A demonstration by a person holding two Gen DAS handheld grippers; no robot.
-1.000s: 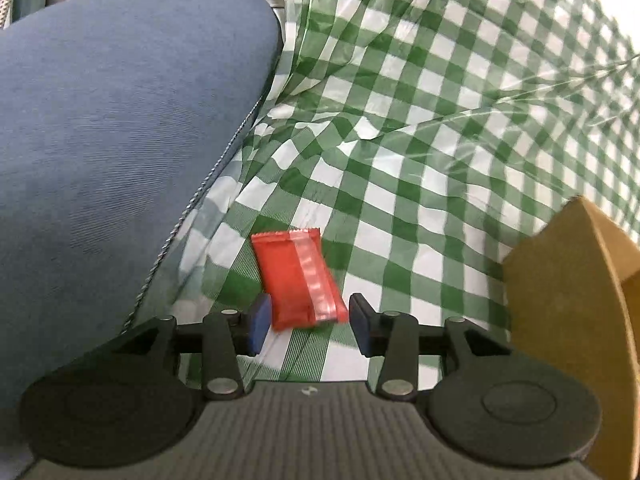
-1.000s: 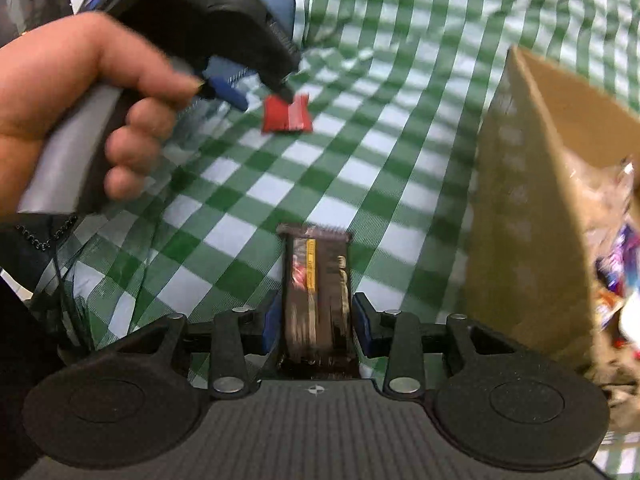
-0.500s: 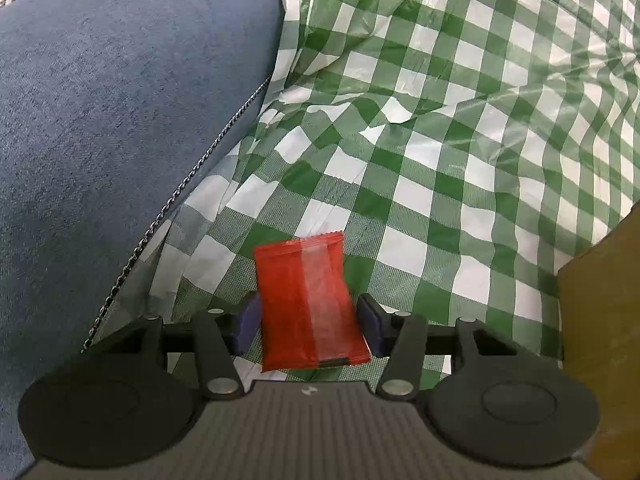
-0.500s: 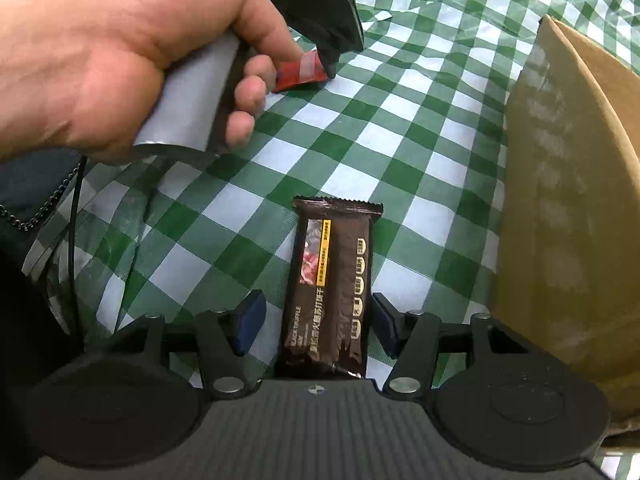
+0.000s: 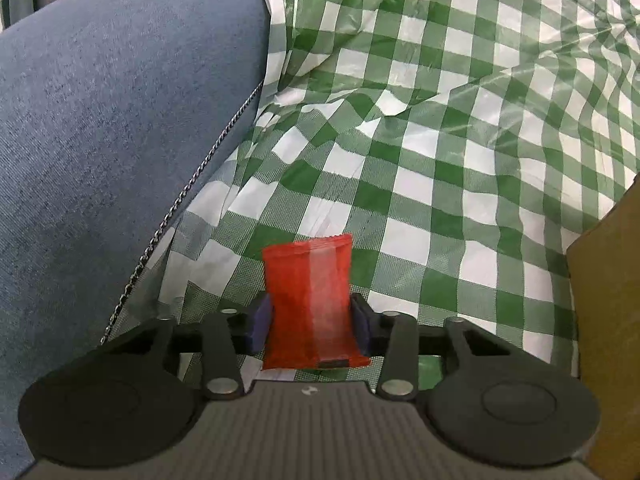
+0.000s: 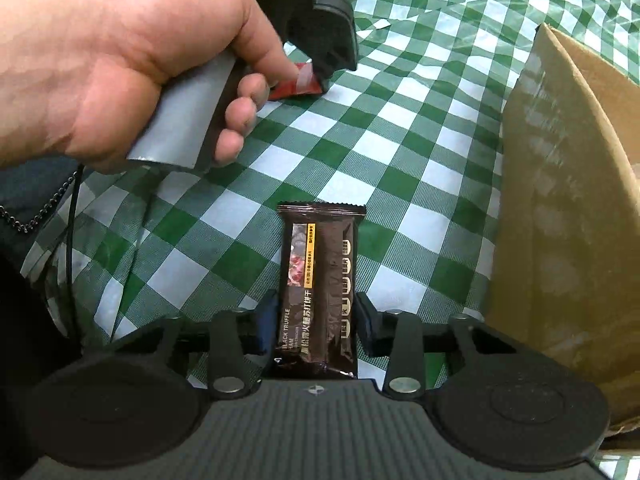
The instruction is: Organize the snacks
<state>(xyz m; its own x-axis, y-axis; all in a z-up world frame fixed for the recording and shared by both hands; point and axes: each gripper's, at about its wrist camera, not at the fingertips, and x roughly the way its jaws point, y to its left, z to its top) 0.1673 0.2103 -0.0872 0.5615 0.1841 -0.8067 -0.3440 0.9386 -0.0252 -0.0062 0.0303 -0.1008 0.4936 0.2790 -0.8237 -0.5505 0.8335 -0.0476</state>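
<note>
My left gripper (image 5: 310,326) is shut on a red snack packet (image 5: 310,300), which stands up between its blue pads over the green checked cloth. The same packet (image 6: 298,86) shows in the right wrist view under the left gripper (image 6: 320,80), held by the person's hand (image 6: 120,60). My right gripper (image 6: 316,326) is closed against the sides of a dark brown snack bar (image 6: 318,284), which lies lengthwise between the fingers.
A brown cardboard box (image 6: 560,220) stands at the right, and its wall also shows in the left wrist view (image 5: 608,320). A blue cushioned seat (image 5: 100,140) fills the left side. The checked cloth (image 5: 440,120) is wrinkled.
My left gripper moved forward around the red packet and closed on it. My right gripper opened half a second ago and has closed on the brown bar again.
</note>
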